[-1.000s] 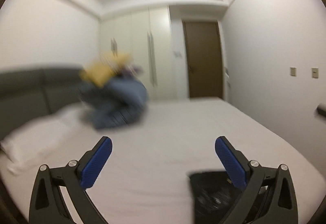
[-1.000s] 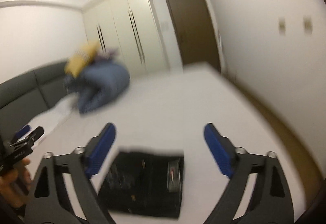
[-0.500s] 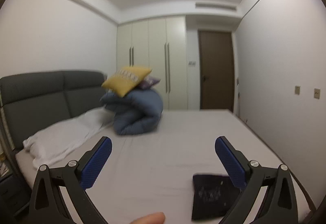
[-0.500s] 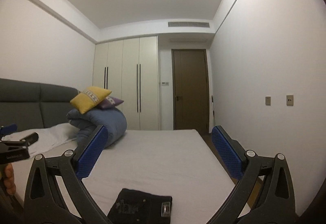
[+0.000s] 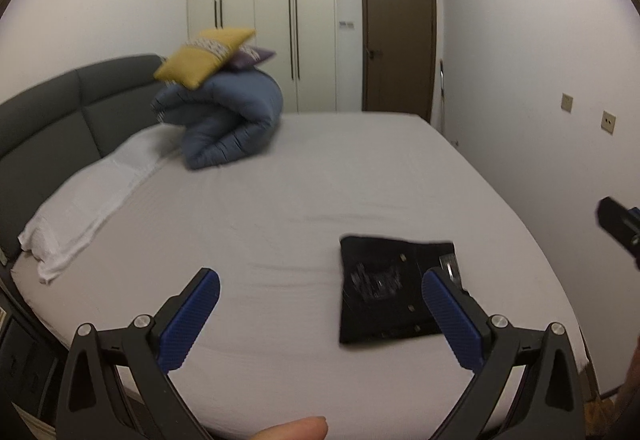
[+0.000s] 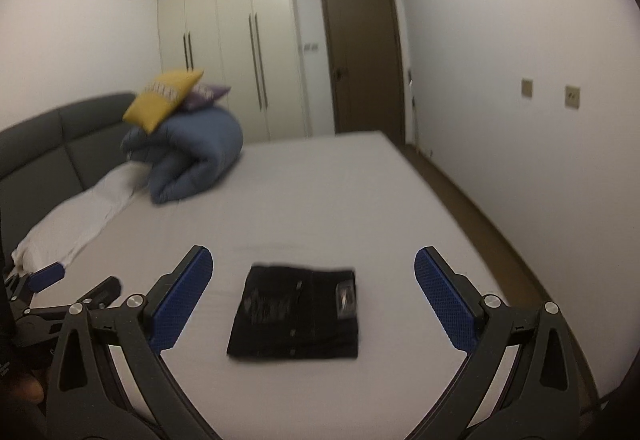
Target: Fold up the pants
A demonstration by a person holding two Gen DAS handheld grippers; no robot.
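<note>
Two tools are hovering over the bed [image 6: 320, 184], each with its blue pads spread wide and gripping nothing: left tool [image 5: 318, 314], right tool [image 6: 312, 298]. Black pants [image 6: 298, 314], folded into a flat rectangle, are lying on the grey sheet near the bed's near edge, between the right tool's fingers. A rolled blue duvet [image 6: 192, 156] is carrying a yellow cushion [image 6: 162, 102].

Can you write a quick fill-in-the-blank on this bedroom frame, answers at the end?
1. The folded black pants lie on the ___.
2. Both the left gripper and the right gripper are ___.
3. The yellow cushion rests on top of the rolled blue ___.
4. The brown door at the far end is ___.

Answers: bed; open; duvet; closed
</note>
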